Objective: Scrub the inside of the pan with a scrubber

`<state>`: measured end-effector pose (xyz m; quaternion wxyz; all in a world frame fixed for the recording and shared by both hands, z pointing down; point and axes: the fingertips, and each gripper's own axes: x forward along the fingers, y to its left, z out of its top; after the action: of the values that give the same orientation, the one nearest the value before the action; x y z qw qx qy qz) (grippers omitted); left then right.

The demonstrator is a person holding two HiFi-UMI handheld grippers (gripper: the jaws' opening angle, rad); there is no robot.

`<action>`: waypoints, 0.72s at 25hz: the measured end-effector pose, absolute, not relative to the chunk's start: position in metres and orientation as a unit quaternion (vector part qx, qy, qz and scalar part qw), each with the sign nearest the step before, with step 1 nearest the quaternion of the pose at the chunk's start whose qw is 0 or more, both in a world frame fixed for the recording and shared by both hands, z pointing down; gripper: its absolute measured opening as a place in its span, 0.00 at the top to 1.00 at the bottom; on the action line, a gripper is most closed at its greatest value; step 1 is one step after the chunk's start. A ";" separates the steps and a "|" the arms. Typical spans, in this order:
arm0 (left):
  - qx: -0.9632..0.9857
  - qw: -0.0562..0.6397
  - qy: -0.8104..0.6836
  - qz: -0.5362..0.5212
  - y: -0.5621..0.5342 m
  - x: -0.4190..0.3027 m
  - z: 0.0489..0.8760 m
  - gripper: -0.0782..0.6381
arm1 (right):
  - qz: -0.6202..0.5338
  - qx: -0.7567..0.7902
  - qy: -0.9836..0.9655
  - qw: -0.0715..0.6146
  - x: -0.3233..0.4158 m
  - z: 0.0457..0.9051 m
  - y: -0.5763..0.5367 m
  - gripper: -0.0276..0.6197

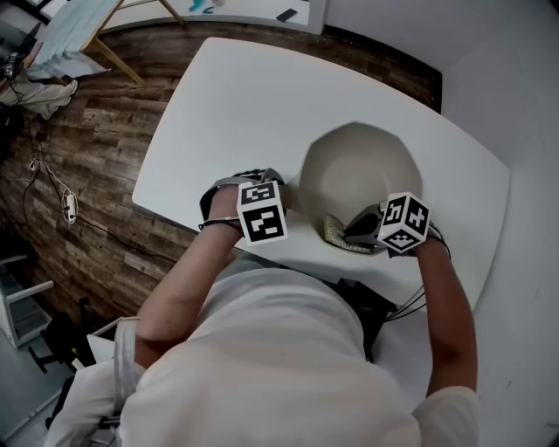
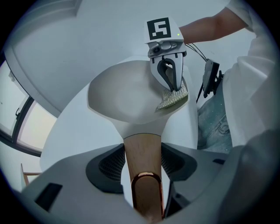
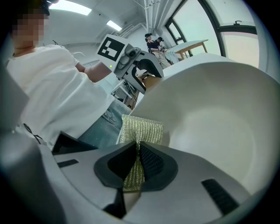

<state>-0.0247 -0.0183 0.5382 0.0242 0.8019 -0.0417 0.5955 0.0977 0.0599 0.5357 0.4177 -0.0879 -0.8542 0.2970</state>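
While the left tool (image 2: 142,171) clamps the pan (image 1: 360,166) by its wooden handle (image 2: 140,146) on the white desk (image 1: 218,105), the right tool (image 3: 136,162) pinches the gold scrubber (image 3: 143,129) at the pan's 6 o'clock rim, so most of the scrubbing looks still to do.

I take this for a lab or office workroom; white table (image 1: 227,113) on plank floor (image 1: 96,157); loose cables (image 1: 68,204); ceiling strip lights (image 3: 72,6); tall windows (image 3: 192,19).

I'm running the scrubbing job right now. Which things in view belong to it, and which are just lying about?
In use:
pan, its handle held in the left gripper
scrubber, clamped in the right gripper

Lying about:
cables on the floor
wooden stand
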 end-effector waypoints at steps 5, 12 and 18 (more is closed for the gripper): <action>0.803 0.025 -0.044 0.594 -0.018 -0.025 0.538 0.54 | 0.287 -0.096 -0.838 0.454 0.111 0.541 0.066 0.90; 0.808 0.015 -0.047 0.587 -0.020 -0.027 0.536 0.54 | 0.248 -0.087 -0.815 0.516 0.128 0.550 0.065 0.90; 0.817 -0.003 -0.052 0.575 -0.022 -0.027 0.534 0.54 | 0.214 -0.043 -0.826 0.519 0.133 0.555 0.054 0.90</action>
<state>-0.0267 -0.0222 0.5342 -0.0031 0.8168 -0.0522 0.5745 0.1330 0.0544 0.5555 0.5195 -0.0431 -0.8261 0.2142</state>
